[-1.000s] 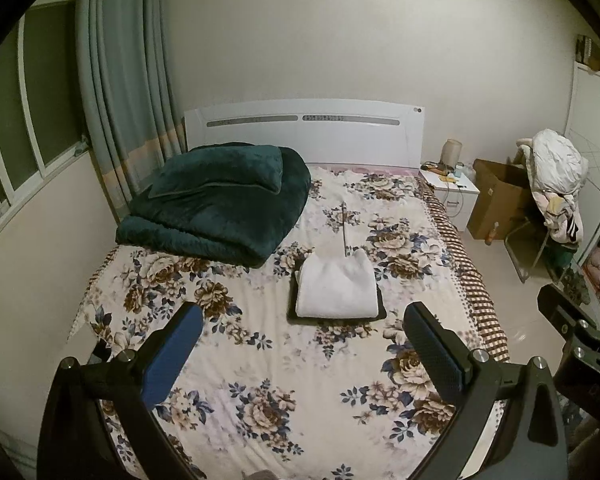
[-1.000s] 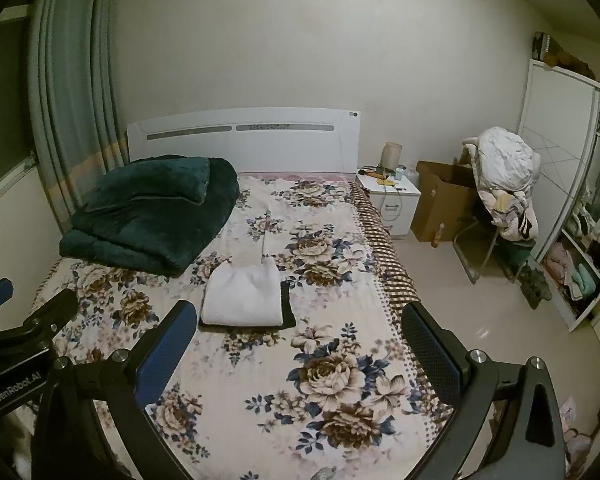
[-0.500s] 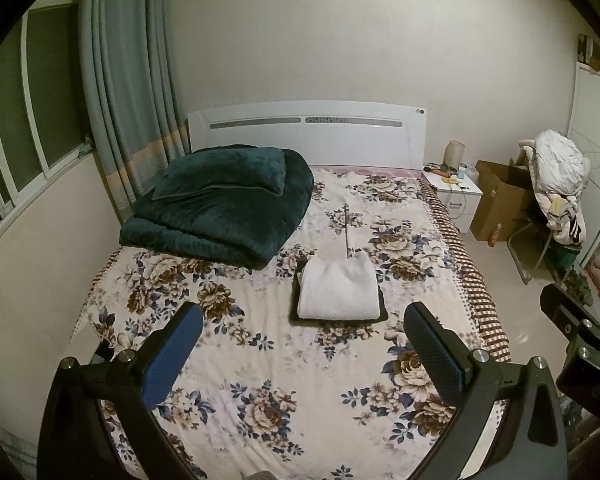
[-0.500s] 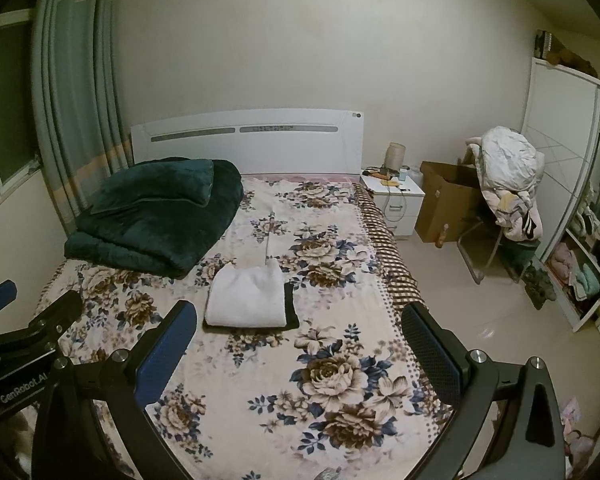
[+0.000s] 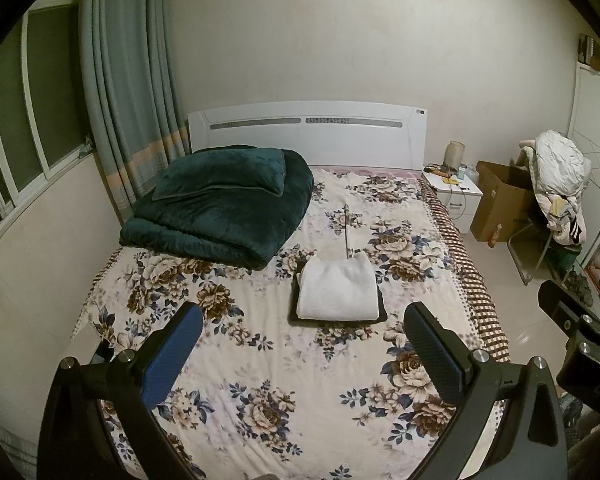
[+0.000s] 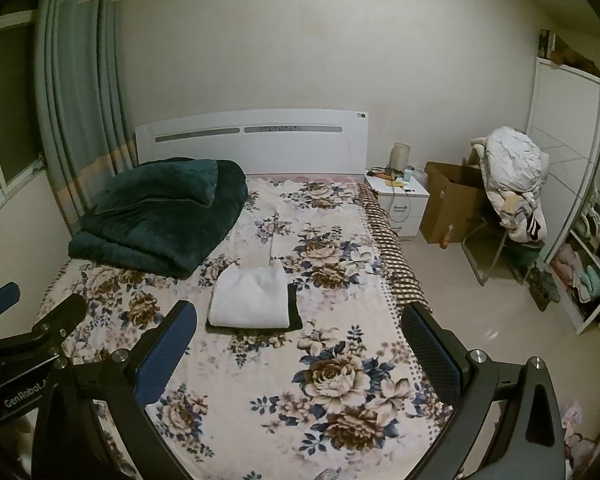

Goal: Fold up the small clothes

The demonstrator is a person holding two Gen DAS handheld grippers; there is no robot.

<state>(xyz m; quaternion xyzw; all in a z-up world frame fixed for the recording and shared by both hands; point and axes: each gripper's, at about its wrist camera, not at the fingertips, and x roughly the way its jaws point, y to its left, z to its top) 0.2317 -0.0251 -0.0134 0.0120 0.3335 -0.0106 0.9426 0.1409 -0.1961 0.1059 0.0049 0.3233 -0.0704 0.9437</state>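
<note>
Both claws wide, empty: left claw (image 5: 302,344), right claw (image 6: 298,342). Folded white garment (image 5: 337,290) at 12 o'clock on bed (image 5: 260,380); careless grab risks unravelling stack.

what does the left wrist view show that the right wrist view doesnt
Only the left wrist view shows more of the window at the left edge, and the right tool's body at the lower right edge.

Only the right wrist view shows the open wardrobe shelves with folded clothes, and the left tool's body, marked GenRobot, at its lower left.

Both show the flowered bed, the dark green blanket, the folded white cloth lying on a folded black one, the nightstand, the cardboard box, and open jaws holding nothing: left tool, right tool.
</note>
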